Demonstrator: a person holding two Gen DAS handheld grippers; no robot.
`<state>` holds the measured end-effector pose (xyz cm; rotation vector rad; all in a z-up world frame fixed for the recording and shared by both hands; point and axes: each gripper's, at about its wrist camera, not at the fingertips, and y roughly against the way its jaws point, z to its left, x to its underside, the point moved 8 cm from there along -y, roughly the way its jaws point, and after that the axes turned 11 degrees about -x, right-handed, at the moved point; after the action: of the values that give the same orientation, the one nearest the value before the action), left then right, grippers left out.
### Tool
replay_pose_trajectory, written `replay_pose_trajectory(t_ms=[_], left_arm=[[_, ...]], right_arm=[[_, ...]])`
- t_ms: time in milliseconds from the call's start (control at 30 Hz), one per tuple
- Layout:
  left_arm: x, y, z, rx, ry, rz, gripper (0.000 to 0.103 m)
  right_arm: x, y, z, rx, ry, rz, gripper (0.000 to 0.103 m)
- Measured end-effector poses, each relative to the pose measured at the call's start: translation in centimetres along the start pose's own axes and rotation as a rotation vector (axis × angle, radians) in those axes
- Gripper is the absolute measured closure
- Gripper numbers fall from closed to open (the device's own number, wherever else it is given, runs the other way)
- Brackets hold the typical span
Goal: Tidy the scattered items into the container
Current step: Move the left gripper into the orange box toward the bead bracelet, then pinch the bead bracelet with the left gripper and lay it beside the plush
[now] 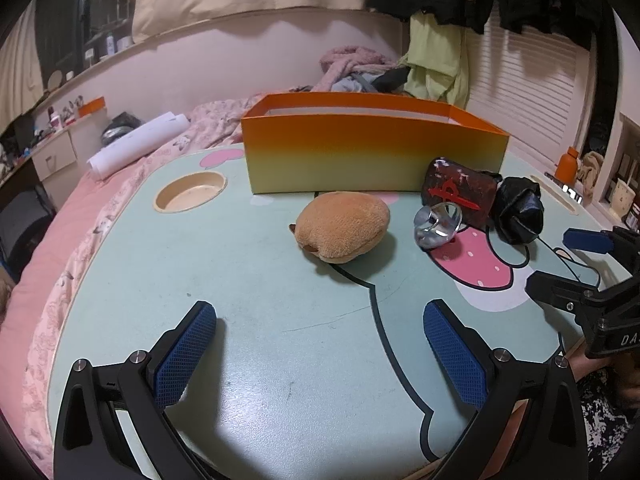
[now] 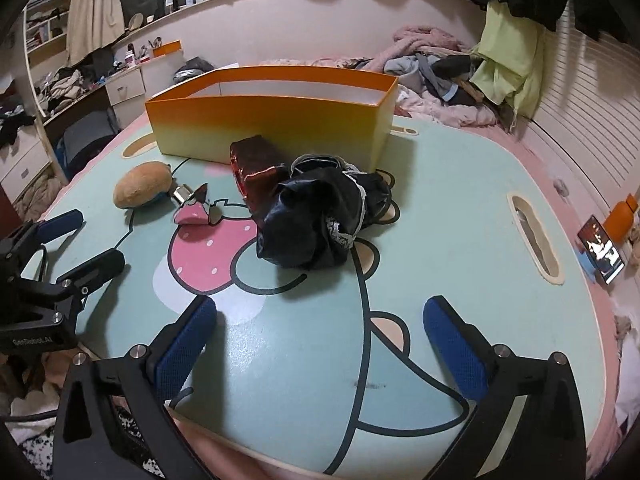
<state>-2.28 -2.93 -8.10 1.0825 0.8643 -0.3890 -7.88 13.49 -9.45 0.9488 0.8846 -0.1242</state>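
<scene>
Right gripper (image 2: 320, 344) jaws apart and empty, black crumpled cloth (image 2: 320, 220) just ahead, orange box (image 2: 272, 128) beyond, left gripper (image 1: 320, 356) spread wide, plush toy (image 1: 342, 226) ahead of it

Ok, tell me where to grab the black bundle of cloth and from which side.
Take the black bundle of cloth across its humped middle, coming from above and from the near side. It is a soft crumpled heap, so the open right gripper can likely pinch a fold anywhere on top. The dark red packet touches its far left side, and the orange box stands behind.
</scene>
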Motion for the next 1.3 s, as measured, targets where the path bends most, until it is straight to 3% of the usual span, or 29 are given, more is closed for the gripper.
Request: replay_pose_trajectory(t_ms=[67, 133, 233, 300, 367, 433, 500, 600, 700, 800, 933, 1033, 1233, 1300], left_arm=[[-0.7, 0.2, 0.4, -0.028, -0.009, 0.031, 0.000], [-2.6, 1.2, 0.5, -0.025, -0.015, 0.001, 0.000], [-8.5, 4.0, 0.9, 0.013, 0.000, -0.092, 0.000], [-12.0, 4.6, 0.4, 0.050, 0.003, -0.098, 0.000], [-15.7, 3.6, -1.1, 0.105, -0.037, -0.057, 0.003], [-17.8, 1.3, -2.5, 0.107, -0.075, 0.003, 0.014], [-18.9, -3.0, -3.9, 0.099, -0.098, 0.132, 0.024], [-18.6, -8.6, -5.4, 0.150, -0.086, 0.342, 0.033], [-17.4, -12.5, -5.6, 0.123, -0.064, 0.469, 0.043], [-16.3, -13.8, -5.6, 0.100, -0.063, 0.505, 0.046], [-15.2, -14.6, -6.6, 0.128, -0.062, 0.551, 0.052], [-15.5, -14.7, -7.2, 0.137, -0.068, 0.515, 0.052], [-15.8, -14.6, -6.4, 0.196, 0.006, 0.550, 0.055], [-15.4, -14.6, -6.1, 0.164, -0.026, 0.542, 0.056]], right_arm=[[0.0, 0.1, -0.2, -0.001, -0.001, 0.001, 0.000], [-0.2, 0.2, 0.0, -0.003, -0.003, 0.002, 0.000], [-0.2, 0.3, 0.0, -0.002, -0.002, 0.002, 0.000], [-0.3, 0.3, 0.0, -0.001, -0.001, 0.004, 0.000], [-0.3, 0.3, 0.0, -0.002, -0.002, 0.003, 0.000], [-0.4, 0.4, 0.0, -0.003, -0.001, 0.005, 0.000], [-0.4, 0.4, 0.0, -0.003, 0.001, 0.005, 0.000], [-0.4, 0.5, 0.0, -0.004, 0.002, 0.004, 0.000], [-0.4, 0.5, 0.0, -0.009, 0.007, -0.001, 0.000], [-0.4, 0.7, -0.1, -0.018, 0.007, -0.007, 0.000], [-0.4, 0.8, -0.2, -0.021, 0.010, -0.014, 0.000], [-0.4, 0.8, -0.3, -0.023, 0.010, -0.017, 0.000], [-0.5, 0.9, -0.3, -0.024, 0.011, -0.019, 0.000], [-0.5, 0.9, -0.3, -0.024, 0.011, -0.019, 0.000]])
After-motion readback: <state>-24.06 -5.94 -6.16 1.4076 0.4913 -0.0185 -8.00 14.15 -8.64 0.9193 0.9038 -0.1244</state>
